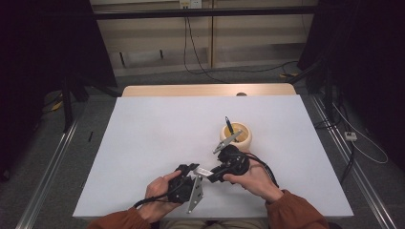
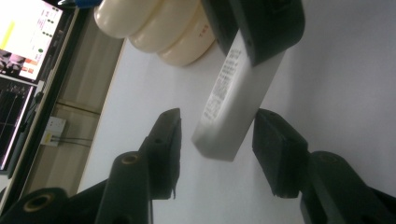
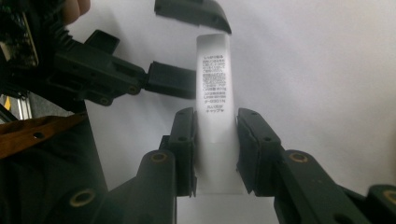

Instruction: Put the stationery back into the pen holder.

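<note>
A white tube with printed text is pinched between the jaws of the right tool and held above the white bench. Its free end is flanked by the jaws of the left tool, which are spread on either side without touching it. A cream holder with a pen is seen just beyond.

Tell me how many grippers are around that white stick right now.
2. The right gripper is clamped on one end of the white stick; the left gripper has its jaws on either side of the other end, not touching.
</note>
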Tool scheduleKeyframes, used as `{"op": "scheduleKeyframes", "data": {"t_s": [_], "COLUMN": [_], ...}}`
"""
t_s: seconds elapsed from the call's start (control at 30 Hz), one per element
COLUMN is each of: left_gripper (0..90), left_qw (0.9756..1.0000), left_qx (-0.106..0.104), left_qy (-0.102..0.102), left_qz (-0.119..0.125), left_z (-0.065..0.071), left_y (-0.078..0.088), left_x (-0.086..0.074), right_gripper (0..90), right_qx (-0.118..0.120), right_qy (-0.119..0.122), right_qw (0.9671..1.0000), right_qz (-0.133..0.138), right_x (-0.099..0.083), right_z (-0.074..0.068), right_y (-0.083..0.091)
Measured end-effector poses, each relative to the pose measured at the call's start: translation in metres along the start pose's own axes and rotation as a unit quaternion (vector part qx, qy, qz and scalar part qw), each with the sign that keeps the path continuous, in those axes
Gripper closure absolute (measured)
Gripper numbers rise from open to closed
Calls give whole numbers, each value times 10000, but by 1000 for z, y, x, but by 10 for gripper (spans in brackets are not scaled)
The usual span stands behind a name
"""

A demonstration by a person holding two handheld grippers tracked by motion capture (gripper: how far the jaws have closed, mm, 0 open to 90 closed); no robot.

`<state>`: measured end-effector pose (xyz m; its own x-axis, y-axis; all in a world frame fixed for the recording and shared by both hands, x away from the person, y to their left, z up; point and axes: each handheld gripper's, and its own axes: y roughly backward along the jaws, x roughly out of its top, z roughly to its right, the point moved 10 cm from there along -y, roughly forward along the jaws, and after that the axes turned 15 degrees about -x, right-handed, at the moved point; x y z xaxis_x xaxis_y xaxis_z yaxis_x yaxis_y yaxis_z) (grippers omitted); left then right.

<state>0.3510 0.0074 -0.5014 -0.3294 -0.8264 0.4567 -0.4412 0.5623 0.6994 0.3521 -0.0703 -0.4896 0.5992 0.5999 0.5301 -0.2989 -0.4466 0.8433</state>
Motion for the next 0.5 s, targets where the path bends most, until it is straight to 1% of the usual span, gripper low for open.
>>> {"op": "scheduleKeyframes", "data": {"t_s": [0.03, 0.07, 0.17, 0.2, 0.23, 0.27, 0.3, 0.37, 0.4, 0.43, 0.5], "left_gripper": [544, 560, 586, 586, 595, 602, 604, 601, 598, 598, 603], "left_qw": [10000, 10000, 9998, 9997, 9997, 9997, 9995, 9994, 9995, 9994, 9992], "left_qx": [-22, -39, 2, -2, -28, -11, 15, 43, 36, 24, 53], "left_qy": [-63, -46, -204, -233, -240, -258, -323, -353, -326, -341, -401], "left_qz": [2, 21, 40, 53, 20, 29, 24, 47, 24, 19, -38], "left_z": [1, 3, 3, 3, 5, 5, 5, 5, 6, 6, 6], "left_y": [-1, -2, -4, -4, -4, -4, -4, -5, -5, -6, -6], "left_x": [2, 4, 9, 10, 9, 10, 10, 11, 10, 10, 10], "right_gripper": [689, 689, 689, 689, 689, 689, 689, 689, 689, 689, 689], "right_qx": [7, 12, 45, 45, 42, 64, 72, 96, 103, 119, 107], "right_qy": [-3, -41, -69, -51, -81, -119, -130, -172, -156, -178, -142], "right_qw": [10000, 10000, 10000, 10000, 10000, 9999, 9999, 9998, 9998, 9998, 9998], "right_qz": [2, 2, 6, 8, 6, 18, 15, 29, 32, 25, 43], "right_x": [0, -1, -2, -3, -3, -3, -3, -3, -3, -3, -2], "right_z": [1, 2, 3, 3, 3, 3, 4, 3, 3, 3, 2], "right_y": [0, 1, 3, 3, 3, 4, 4, 3, 2, 2, 1]}}
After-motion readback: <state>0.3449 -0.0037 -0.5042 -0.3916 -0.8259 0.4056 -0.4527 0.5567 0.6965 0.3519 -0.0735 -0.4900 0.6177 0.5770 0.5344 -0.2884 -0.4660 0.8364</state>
